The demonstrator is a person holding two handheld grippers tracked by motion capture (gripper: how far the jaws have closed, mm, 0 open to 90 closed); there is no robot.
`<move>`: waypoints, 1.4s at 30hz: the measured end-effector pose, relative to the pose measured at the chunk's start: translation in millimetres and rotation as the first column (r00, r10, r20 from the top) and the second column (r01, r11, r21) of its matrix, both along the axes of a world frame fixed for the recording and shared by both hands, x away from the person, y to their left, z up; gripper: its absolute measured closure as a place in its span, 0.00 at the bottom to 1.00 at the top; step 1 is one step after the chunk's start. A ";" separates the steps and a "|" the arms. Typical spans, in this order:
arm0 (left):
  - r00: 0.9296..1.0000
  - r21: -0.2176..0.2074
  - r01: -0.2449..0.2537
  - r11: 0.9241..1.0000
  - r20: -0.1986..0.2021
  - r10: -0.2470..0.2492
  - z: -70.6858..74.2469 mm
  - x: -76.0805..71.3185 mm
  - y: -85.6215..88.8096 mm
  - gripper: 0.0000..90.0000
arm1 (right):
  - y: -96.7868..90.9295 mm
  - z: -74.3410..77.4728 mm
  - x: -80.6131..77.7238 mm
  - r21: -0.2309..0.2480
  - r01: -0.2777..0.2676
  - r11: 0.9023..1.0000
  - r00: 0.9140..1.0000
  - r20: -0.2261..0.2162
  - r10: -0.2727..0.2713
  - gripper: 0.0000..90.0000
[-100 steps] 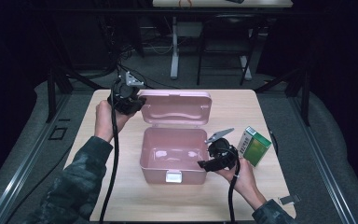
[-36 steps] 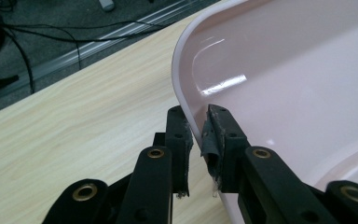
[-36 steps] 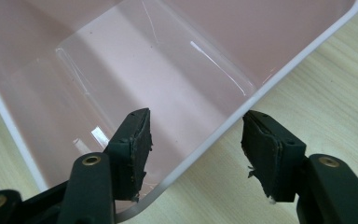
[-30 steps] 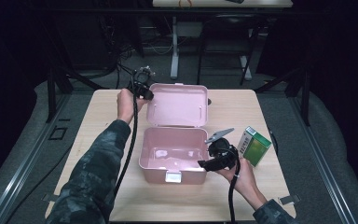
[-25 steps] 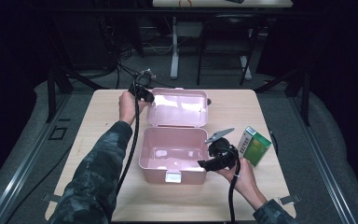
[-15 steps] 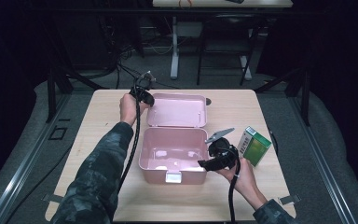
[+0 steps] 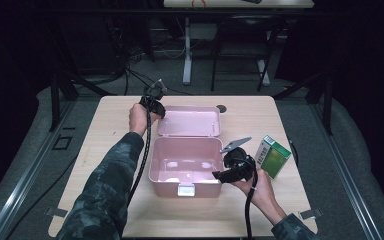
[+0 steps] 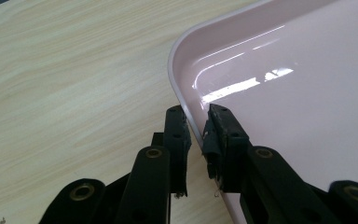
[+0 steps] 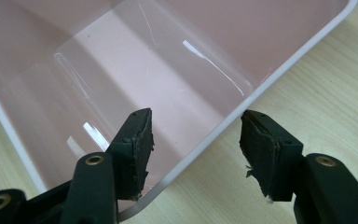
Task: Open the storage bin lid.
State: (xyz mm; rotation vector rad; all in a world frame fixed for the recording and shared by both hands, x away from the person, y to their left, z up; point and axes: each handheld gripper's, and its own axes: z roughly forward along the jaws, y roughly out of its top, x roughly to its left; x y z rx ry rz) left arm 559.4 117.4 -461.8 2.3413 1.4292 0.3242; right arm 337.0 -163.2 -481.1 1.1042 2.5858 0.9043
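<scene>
An open pink plastic box (image 7: 182, 162) stands mid-table, its lid (image 7: 190, 121) laid back behind it. At the lid's far left corner, my left gripper (image 7: 158, 110) is shut on the lid's rim. In the left gripper view the rim (image 8: 179, 88) runs between the two pads (image 8: 177, 133); my left gripper (image 8: 198, 125) has its jaws just eased a trifle apart, still on the rim. My right gripper (image 7: 220, 174) straddles the box's right wall. In the right gripper view, my right gripper (image 9: 196, 135) stands open, one pad inside the box (image 9: 121, 60), one outside.
A green and white carton (image 7: 274, 157) stands on the wooden table (image 7: 115, 130) just right of my right hand. A small dark round spot (image 7: 222, 108) marks the tabletop behind the lid. The box's white latch (image 7: 186, 189) faces the near edge.
My left gripper has sunk a little with the lid's corner, and the lid has tipped back lower. The right gripper has stayed at the box's right wall.
</scene>
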 end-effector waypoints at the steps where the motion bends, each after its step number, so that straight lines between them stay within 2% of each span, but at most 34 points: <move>1: 1.000 0.000 0.002 1.000 -0.001 -0.002 0.0 -0.1 0.4 0.85 | 0.1 0.0 0.0 0.002 0.001 1.000 1.000 -0.002 -0.001 0.47; 4: 1.000 -0.001 0.009 1.000 -0.008 -0.009 -0.9 -0.2 1.6 0.82 | 0.4 -0.1 -0.1 -0.002 0.001 1.000 1.000 0.000 -0.001 0.47; 10: 1.000 -0.018 0.004 1.000 -0.014 -0.004 1.3 -2.1 8.2 0.60 | 0.6 -0.2 -0.1 -0.002 0.002 1.000 1.000 -0.003 -0.002 0.46; 14: 1.000 -0.021 0.006 1.000 -0.003 -0.006 8.3 -5.2 14.1 0.46 | 0.6 -0.4 0.1 -0.002 -0.001 1.000 1.000 -0.003 0.001 0.46; 21: 0.999 -0.031 0.026 0.999 0.030 -0.025 28.8 -17.8 28.0 0.31 | 1.0 -0.2 0.1 -0.006 -0.003 1.000 1.000 -0.006 0.003 0.46; 23: 0.999 -0.033 0.028 0.999 0.035 -0.027 31.1 -20.0 30.0 0.29 | 1.0 0.1 -0.1 -0.006 -0.002 1.000 1.000 -0.008 0.002 0.45; 25: 0.999 -0.026 0.037 0.999 0.039 -0.036 35.2 -24.7 33.7 0.23 | 0.7 1.1 -0.2 -0.006 -0.001 1.000 1.000 -0.011 0.001 0.45; 29: 0.997 -0.015 0.061 0.998 0.051 -0.061 43.8 -35.6 38.7 0.19 | 0.4 1.6 -0.2 -0.007 0.000 1.000 1.000 -0.010 0.000 0.44; 31: 0.996 -0.030 0.073 0.997 0.056 -0.071 47.8 -40.8 40.5 0.17 | 0.3 1.7 -0.1 -0.008 -0.001 1.000 1.000 -0.010 0.001 0.44; 32: 0.993 -0.031 0.095 0.995 0.074 -0.093 53.4 -49.0 41.4 0.17 | 0.2 1.8 -0.1 -0.008 -0.002 1.000 1.000 -0.009 0.002 0.44; 33: 0.993 -0.031 0.095 0.995 0.074 -0.093 53.4 -49.0 41.4 0.17 | 0.2 1.8 -0.1 -0.008 -0.002 1.000 1.000 -0.009 0.002 0.44; 34: 0.990 -0.018 0.112 0.994 0.090 -0.110 56.0 -57.6 40.4 0.16 | 0.2 2.4 -0.4 -0.007 0.001 1.000 1.000 -0.012 -0.001 0.44; 35: 0.990 -0.018 0.112 0.994 0.090 -0.110 56.0 -57.6 40.4 0.16 | 0.2 2.4 -0.4 -0.007 0.001 1.000 1.000 -0.012 -0.001 0.44; 36: 0.987 -0.018 0.130 0.991 0.096 -0.128 56.9 -65.0 40.0 0.16 | -0.2 2.8 -0.3 -0.009 0.000 1.000 1.000 -0.010 0.000 0.44; 37: 0.987 -0.018 0.130 0.991 0.096 -0.128 56.9 -65.0 40.0 0.15 | -0.2 2.8 -0.3 -0.009 0.000 1.000 1.000 -0.010 0.000 0.44; 42: 0.979 -0.017 0.170 0.985 0.114 -0.167 58.5 -86.9 41.6 0.11 | 0.2 3.4 -0.7 -0.020 -0.004 1.000 1.000 -0.008 0.004 0.43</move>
